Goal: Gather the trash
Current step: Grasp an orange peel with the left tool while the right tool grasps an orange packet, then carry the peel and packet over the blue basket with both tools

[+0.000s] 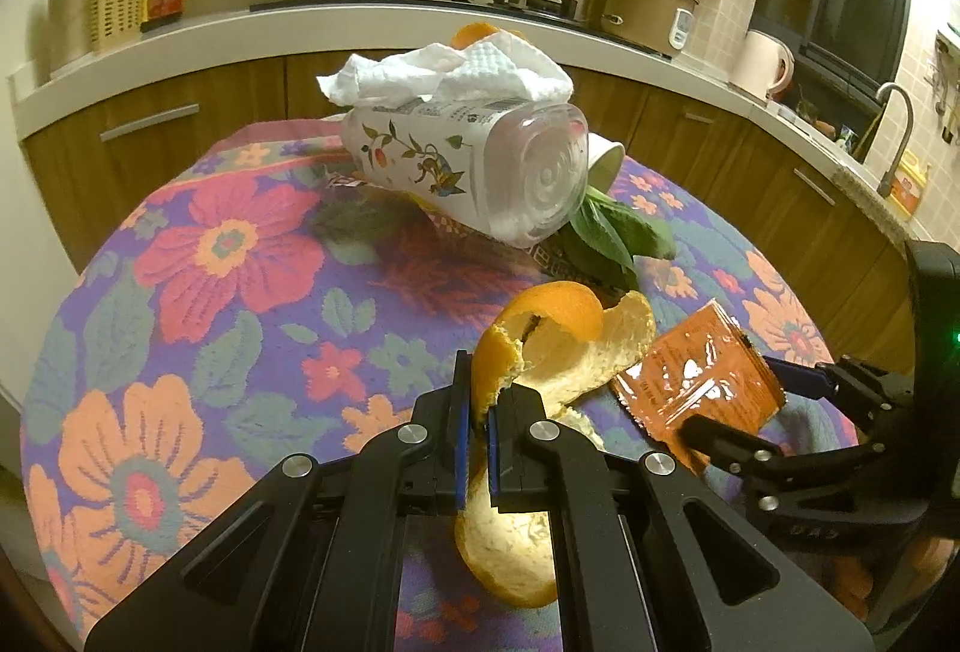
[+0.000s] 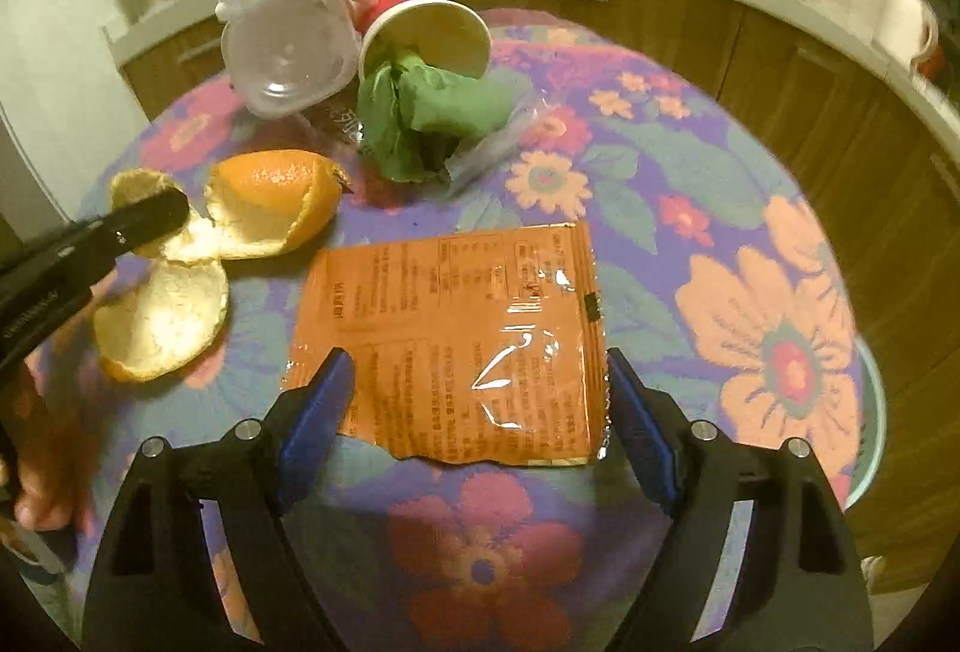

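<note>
My left gripper point(image 1: 478, 388) is shut on an orange peel point(image 1: 564, 346) on the round flowered table; the peel also shows in the right wrist view point(image 2: 264, 208) with the left gripper's fingers point(image 2: 144, 217) on it. My right gripper point(image 2: 480, 376) is open, its jaws on either side of a flat orange foil packet point(image 2: 456, 340), which also shows in the left wrist view point(image 1: 696, 382). Farther back lie a clear plastic bottle point(image 1: 480, 166), a crumpled white tissue point(image 1: 444, 72), a paper cup point(image 2: 426, 33) and green leaves point(image 2: 426, 111).
The table's flowered cloth point(image 1: 198, 292) ends at a round edge. Kitchen cabinets and a counter point(image 1: 180, 39) with a wok, pot and kettle curve behind it. A sink tap point(image 1: 897, 129) is at the right.
</note>
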The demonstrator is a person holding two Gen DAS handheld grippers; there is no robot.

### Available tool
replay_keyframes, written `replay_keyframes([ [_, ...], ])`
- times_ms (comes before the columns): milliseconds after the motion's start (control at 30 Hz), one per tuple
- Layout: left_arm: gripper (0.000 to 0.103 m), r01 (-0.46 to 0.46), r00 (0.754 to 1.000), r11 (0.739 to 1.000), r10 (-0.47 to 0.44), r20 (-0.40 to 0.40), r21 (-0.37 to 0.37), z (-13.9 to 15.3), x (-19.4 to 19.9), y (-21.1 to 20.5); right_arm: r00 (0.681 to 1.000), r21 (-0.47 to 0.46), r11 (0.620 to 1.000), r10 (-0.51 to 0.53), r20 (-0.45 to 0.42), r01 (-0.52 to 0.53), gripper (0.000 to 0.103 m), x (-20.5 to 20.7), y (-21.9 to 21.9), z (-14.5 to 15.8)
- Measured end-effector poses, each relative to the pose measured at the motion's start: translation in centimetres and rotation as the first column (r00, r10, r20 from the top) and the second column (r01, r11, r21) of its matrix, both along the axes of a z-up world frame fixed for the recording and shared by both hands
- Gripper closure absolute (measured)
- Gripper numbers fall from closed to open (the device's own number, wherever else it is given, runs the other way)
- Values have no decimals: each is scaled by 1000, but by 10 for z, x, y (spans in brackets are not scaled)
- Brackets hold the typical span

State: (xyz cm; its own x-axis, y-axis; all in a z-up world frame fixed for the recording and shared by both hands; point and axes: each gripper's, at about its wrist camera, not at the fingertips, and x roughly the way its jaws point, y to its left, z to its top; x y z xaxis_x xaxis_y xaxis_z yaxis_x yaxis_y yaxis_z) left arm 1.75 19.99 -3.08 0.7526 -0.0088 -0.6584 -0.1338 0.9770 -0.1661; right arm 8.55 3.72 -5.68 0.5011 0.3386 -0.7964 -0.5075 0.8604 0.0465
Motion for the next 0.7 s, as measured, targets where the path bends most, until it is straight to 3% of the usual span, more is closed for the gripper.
replay_keyframes([
  [100,101,0,1000,1000,0,-1,-1,0,0,0,1000,16,1000,23,10,-24,58,-3,2,3],
  [133,101,1,1000,1000,-1,-1,-1,-1,0,0,1000,16,999,28,15,-28,71,-4,3,4],
  [233,101,5,1000,1000,-5,1,9,0,-1,-2,998,20,999,48,39,-49,85,-10,7,4],
  [433,101,24,999,1000,-24,37,5,7,-5,-10,996,74,997,9,90,-15,95,-19,-6,22],
  [700,101,64,990,998,-66,125,18,27,-6,-35,987,138,989,-77,139,57,95,-11,-46,45],
])
